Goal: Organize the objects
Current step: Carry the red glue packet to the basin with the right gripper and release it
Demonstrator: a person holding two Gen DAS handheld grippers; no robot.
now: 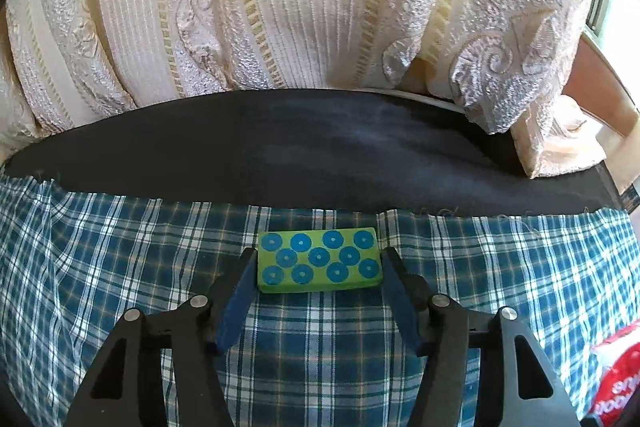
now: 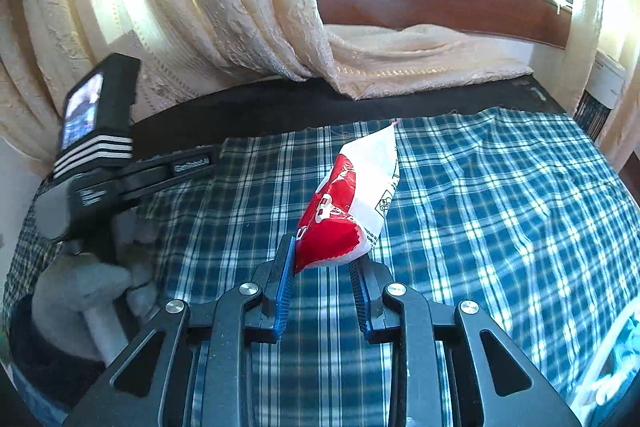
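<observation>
Green blue-dotted block flat; red-white packet tilted upright

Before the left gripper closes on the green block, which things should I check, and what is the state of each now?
1. The green block sits between the left gripper's fingers: ok.
2. The left fingers are wide enough to pass both short ends of the block: ok, a small gap shows on each side.
3. The block lies flat on the plaid cloth: ok.
4. The right gripper grips the red and white packet: ok, its lower end is pinched between the fingers.
5. The packet stays clear of the block: ok, only its edge shows at the far right of the left view.
6. Cloth free of the left fingertips: cannot tell.
</observation>
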